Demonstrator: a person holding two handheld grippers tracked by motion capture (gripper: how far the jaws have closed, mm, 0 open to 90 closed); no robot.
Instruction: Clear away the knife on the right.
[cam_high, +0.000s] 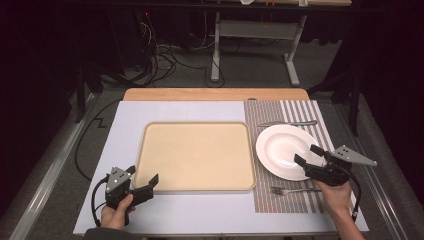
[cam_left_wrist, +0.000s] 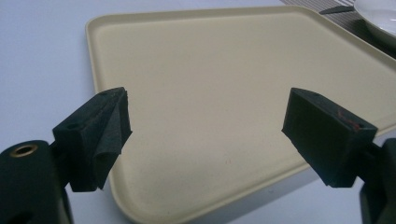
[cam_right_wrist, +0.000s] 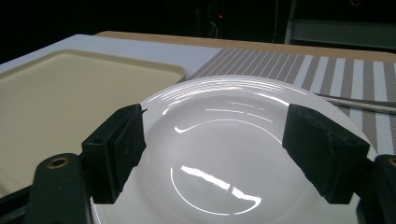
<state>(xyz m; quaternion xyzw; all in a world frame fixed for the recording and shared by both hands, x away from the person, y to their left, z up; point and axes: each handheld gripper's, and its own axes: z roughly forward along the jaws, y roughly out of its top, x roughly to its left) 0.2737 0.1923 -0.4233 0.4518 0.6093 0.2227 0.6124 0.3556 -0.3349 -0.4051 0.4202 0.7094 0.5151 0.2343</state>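
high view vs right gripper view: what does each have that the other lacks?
High view alone: the left gripper, open at the near left corner of the tray, and a fork on the striped placemat.
Right gripper view alone: close reflections in the plate's bowl.
Both: the plate, tray, placemat, knife behind the plate, and the open right gripper over the plate.

I see a beige rectangular plastic tray (cam_high: 196, 156) | round white ceramic plate (cam_high: 285, 145) on striped grey placemat (cam_high: 300, 112) | metal fork (cam_high: 292, 190) near plate.
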